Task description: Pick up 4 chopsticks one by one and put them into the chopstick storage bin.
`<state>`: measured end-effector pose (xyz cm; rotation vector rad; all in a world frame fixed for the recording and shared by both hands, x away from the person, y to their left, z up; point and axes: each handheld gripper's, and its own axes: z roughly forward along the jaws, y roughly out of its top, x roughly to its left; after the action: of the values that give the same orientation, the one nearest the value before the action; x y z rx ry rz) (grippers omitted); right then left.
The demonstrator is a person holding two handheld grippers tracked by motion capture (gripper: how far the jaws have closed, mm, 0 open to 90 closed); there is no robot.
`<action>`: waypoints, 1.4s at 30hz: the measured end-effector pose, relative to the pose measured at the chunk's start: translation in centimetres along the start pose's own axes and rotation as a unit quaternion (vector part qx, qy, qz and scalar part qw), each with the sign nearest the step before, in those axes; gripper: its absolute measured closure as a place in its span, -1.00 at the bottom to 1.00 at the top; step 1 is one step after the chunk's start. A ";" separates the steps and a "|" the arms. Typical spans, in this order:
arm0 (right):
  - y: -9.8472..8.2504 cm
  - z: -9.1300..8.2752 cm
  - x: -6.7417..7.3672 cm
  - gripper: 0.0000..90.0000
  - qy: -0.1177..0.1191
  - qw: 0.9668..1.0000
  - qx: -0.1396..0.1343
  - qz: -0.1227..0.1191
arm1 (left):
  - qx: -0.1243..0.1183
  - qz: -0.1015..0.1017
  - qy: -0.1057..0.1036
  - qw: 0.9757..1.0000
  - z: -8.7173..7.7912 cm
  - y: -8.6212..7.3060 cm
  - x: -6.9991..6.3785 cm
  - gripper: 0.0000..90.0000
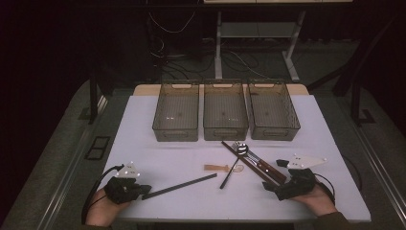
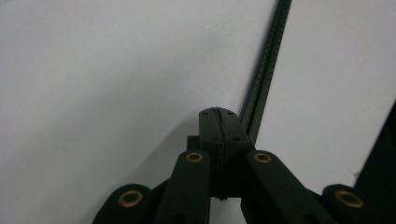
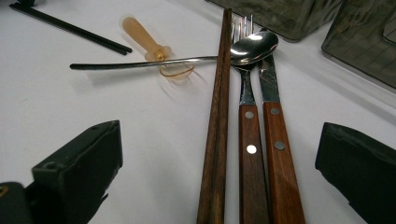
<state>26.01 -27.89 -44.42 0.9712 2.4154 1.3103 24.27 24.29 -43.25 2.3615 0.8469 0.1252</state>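
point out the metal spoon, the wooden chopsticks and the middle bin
metal spoon point(image 3: 254, 46), right gripper view, on its shiny bowl
wooden chopsticks point(image 3: 218, 116), right gripper view, midway along the brown shafts
middle bin point(image 1: 225, 132), high view, on its near wall

three bins point(image 1: 225, 115), two spoons point(image 3: 187, 60), one fork point(image 3: 245, 84)

White table point(image 1: 158, 163). Three smoky translucent grey-brown bins point(image 1: 225, 115) with a fine grid pattern on the floors. Black chopsticks point(image 1: 179, 186), finely ribbed in the left gripper view. Dark brown wooden chopsticks point(image 3: 218, 126). Fork point(image 3: 247, 140) and knife point(image 3: 275, 149) with reddish-brown wooden handles, silver rivets, steel tops. Shiny silver spoon point(image 3: 247, 46) with dark slim handle. Translucent amber spoon point(image 3: 149, 42). Matte black jaws with brass-coloured pivots on left gripper point(image 2: 218, 122); black right gripper point(image 3: 219, 158).
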 end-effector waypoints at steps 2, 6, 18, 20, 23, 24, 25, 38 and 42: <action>0.0 0.0 0.0 -0.98 0.001 1.000 -0.001 0.000 | -0.002 -0.001 0.000 1.000 0.0 -0.1 -0.2 0.98; 0.0 -0.1 -0.1 -0.98 0.002 1.000 -0.003 0.002 | -0.005 0.000 0.004 1.000 0.0 0.0 0.1 0.98; 0.1 -0.2 0.0 -0.98 0.003 1.000 -0.006 0.002 | -0.067 -0.003 -0.017 0.998 0.3 1.5 0.0 0.77; 0.0 -0.1 0.0 -0.98 0.003 1.000 -0.005 0.002 | -0.077 0.000 -0.026 0.997 0.5 2.1 -0.1 0.72; 0.0 -0.1 -0.1 -0.98 0.003 1.000 -0.005 0.003 | -0.081 0.006 -0.035 0.996 1.0 3.0 -0.4 0.61; 0.0 -0.1 -0.1 -0.98 0.003 1.000 -0.005 0.002 | -0.080 0.010 -0.038 0.996 1.2 3.3 -0.6 0.58; 0.0 -0.1 -0.1 -0.98 0.003 1.000 -0.005 0.002 | -0.078 0.015 -0.041 0.996 1.4 3.7 -0.7 0.53; 0.0 -0.1 -0.1 -0.98 0.002 1.000 -0.003 0.003 | -0.090 0.039 -0.079 0.992 4.7 8.0 -2.0 0.40; 0.0 -0.1 0.0 -0.98 0.002 1.000 -0.003 0.003 | -0.076 0.051 -0.074 0.993 5.7 8.6 -2.7 0.41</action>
<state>25.99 -27.99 -44.33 0.9747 2.4113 1.3226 28.44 14.53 -42.51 2.2388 0.6248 0.0540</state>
